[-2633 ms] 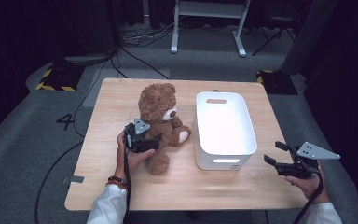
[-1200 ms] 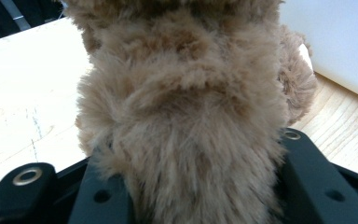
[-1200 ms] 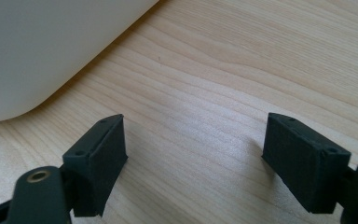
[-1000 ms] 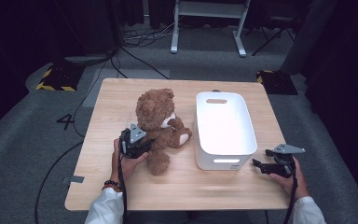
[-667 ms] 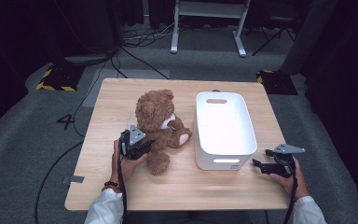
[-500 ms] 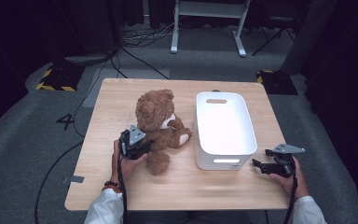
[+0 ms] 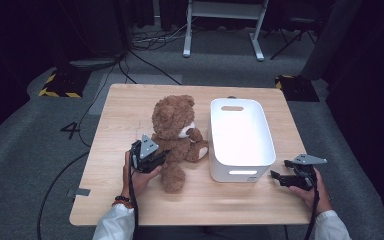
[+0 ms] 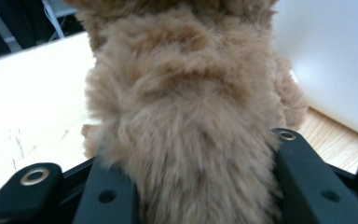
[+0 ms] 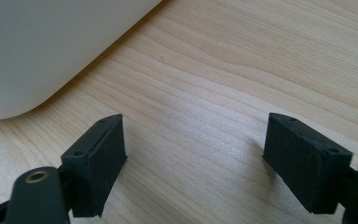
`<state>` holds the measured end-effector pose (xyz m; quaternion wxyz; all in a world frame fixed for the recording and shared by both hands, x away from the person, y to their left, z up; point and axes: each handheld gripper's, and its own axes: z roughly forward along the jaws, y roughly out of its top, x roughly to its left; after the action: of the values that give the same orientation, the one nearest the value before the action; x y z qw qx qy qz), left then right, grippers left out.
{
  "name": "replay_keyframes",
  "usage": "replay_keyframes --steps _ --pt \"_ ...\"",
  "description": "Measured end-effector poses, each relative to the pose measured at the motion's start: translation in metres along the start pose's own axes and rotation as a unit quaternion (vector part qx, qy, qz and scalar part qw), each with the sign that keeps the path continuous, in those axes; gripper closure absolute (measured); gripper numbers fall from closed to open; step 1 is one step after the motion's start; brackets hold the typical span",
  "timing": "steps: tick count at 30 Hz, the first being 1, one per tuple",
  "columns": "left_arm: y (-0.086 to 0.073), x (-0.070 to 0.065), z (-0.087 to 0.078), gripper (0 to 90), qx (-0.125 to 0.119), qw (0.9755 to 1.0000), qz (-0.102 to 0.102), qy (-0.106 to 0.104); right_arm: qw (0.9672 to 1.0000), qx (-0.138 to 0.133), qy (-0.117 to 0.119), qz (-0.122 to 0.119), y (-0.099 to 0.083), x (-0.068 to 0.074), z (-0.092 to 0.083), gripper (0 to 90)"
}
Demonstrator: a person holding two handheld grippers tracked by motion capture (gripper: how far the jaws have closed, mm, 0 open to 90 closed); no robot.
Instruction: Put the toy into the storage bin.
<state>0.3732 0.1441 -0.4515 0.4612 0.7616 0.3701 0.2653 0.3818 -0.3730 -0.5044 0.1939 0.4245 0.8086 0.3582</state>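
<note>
A brown teddy bear [image 7: 176,135] sits in the middle of the wooden table [image 7: 120,110], just left of a white tub [image 7: 240,137]. My left gripper [image 7: 157,159] is at the bear's left side, and its jaws have just been closing on the plush body. In the left gripper view the brown fur [image 8: 182,140] bulges between both black jaws, which press into it. My right gripper [image 7: 276,178] rests low over the table's front right corner, right of the tub. Its jaws stand wide apart over bare wood [image 9: 193,135], with the tub's rounded corner [image 9: 42,51] at upper left.
The tub has nothing inside and a handle slot [image 7: 232,108] at its far end. Grey carpet with cables [image 7: 145,55] surrounds the table, and a white stand's legs [image 7: 220,30] rise beyond the far edge. Bare tabletop lies to the left and along the front.
The right gripper has come in from beyond the table's right edge to its front right corner and stopped there. The left gripper has shifted little, staying at the bear's side.
</note>
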Motion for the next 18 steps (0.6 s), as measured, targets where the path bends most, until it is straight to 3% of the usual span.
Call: replay_keyframes --steps 8,18 --pt "0.011 -0.005 -0.007 62.8 -0.024 0.9997 0.004 0.001 1.0000 0.000 0.000 0.000 0.000 0.000 0.000 20.7" --pt "0.019 -0.001 -0.023 62.7 -0.055 0.9985 -0.004 0.004 1.0000 0.000 -0.001 -0.001 0.000 0.001 0.000 20.7"
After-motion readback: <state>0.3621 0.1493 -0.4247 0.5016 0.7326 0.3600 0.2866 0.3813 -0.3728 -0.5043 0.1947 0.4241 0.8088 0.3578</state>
